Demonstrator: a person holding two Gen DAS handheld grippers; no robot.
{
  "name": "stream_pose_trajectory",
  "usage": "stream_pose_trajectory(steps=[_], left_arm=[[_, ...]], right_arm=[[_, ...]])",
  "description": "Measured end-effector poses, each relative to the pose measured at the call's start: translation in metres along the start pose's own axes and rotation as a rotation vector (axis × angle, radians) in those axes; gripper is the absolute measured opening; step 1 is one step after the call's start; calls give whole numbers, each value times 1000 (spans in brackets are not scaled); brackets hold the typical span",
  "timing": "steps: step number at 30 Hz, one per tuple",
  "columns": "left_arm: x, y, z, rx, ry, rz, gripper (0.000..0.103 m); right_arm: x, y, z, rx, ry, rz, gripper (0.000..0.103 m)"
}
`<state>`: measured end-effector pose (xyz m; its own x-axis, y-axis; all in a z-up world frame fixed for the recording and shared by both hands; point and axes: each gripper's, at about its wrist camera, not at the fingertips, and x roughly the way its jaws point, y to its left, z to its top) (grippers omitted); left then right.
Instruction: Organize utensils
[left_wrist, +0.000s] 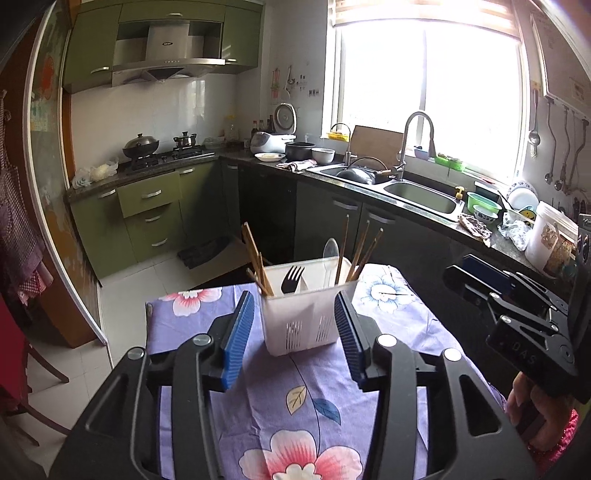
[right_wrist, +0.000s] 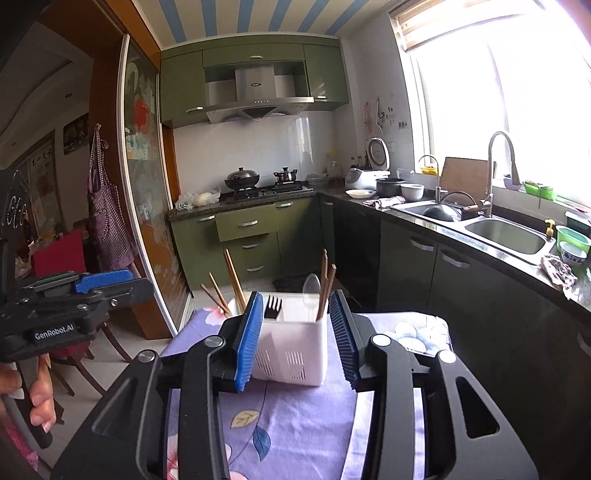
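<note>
A white slotted utensil holder (left_wrist: 301, 317) (right_wrist: 291, 350) stands on a small table with a purple floral cloth (left_wrist: 295, 406) (right_wrist: 295, 424). It holds brown chopsticks (left_wrist: 258, 266) (right_wrist: 232, 280) at its left end, a black fork (left_wrist: 292, 279) (right_wrist: 272, 307) in the middle, and a clear spoon (left_wrist: 330, 254) (right_wrist: 310, 290) with more chopsticks (left_wrist: 360, 254) (right_wrist: 325, 288) at its right. My left gripper (left_wrist: 295, 314) is open and empty, just in front of the holder. My right gripper (right_wrist: 297, 321) is open and empty, its blue pads on either side of the holder.
A kitchen counter with a double sink (left_wrist: 417, 192) (right_wrist: 506, 232) runs along the right, close to the table. The stove (left_wrist: 166, 153) (right_wrist: 266, 190) and green cabinets stand at the back. A glass sliding door (right_wrist: 147, 184) and chairs (right_wrist: 70, 258) stand at the left.
</note>
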<state>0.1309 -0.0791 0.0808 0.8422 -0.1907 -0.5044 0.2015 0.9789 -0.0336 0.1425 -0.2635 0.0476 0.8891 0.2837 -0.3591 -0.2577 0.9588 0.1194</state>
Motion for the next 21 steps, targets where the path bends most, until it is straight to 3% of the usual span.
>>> stream_pose_trajectory(steps=[4, 9, 12, 15, 17, 21], left_arm=[[-4, 5, -45, -9, 4, 27, 53], [-2, 9, -88, -32, 19, 31, 61], [-11, 10, -108, -29, -4, 42, 69], [-26, 9, -119, -29, -53, 65, 89], [-37, 8, -125, -21, -83, 81, 96], [-53, 2, -139, 2, -96, 104, 96]], right_arm=[[-12, -14, -50, 31, 48, -31, 48], [-26, -29, -94, 64, 78, -39, 65], [-40, -34, -106, 70, 69, -51, 79], [-59, -35, -115, 75, 48, -49, 94], [-70, -34, -116, 69, 40, -53, 98], [-86, -24, -120, 42, 56, -55, 98]])
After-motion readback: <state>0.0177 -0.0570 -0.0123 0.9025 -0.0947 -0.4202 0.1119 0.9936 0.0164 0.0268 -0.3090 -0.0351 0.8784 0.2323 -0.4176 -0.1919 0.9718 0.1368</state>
